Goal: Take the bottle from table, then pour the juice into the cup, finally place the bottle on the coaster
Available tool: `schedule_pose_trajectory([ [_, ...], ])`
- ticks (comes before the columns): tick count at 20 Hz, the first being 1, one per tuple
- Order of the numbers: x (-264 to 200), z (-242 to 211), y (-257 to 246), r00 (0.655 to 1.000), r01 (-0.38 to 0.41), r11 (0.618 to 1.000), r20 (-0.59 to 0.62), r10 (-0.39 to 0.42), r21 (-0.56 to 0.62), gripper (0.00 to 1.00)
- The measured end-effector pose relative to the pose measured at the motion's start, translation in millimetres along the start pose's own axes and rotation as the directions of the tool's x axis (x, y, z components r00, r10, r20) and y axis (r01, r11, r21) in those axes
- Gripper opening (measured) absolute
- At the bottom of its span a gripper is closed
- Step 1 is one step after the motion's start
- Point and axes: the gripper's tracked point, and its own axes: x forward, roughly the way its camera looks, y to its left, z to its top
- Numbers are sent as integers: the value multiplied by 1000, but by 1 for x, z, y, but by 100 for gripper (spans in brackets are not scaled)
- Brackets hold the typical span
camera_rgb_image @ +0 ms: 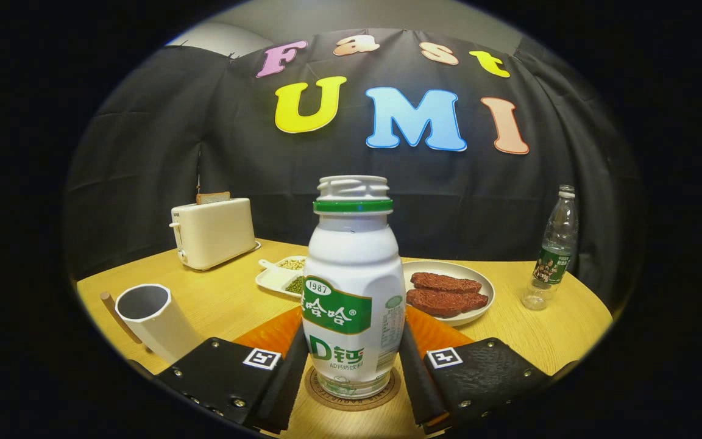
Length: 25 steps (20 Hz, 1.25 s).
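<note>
A white drink bottle (353, 292) with a green neck ring and green label stands upright on a round brown coaster (351, 394). Its cap is off and the threaded neck is bare. My gripper (351, 366) has the bottle between its fingers, and both fingers press against the bottle's lower sides. The white cup (153, 320) stands on the table to the left, just beyond the left finger, with its mouth showing. I cannot see whether there is juice in it.
An orange mat (269, 335) lies under the coaster. Beyond the bottle are a white divided dish of beans (281, 277) and a plate (479, 286) with brown slices. A toaster (212, 231) holding bread stands far left, and a clear water bottle (553, 250) far right. The round wooden table (528, 341) ends at the black cloth wall.
</note>
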Motion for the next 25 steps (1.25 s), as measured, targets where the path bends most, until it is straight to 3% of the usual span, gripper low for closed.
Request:
schedule_pose_trajectory([
  [4,-1,-5,0,1000,-8,1000,-1,8,11,75],
  [7,-5,0,-1,1000,0,1000,14,0,15,91],
  [8,-7,5,-2,1000,6,1000,25,-6,15,92],
  [15,-46,57,-10,993,77,997,89,-76,-6,92],
  [25,-112,138,-10,976,123,992,183,-117,-24,91],
])
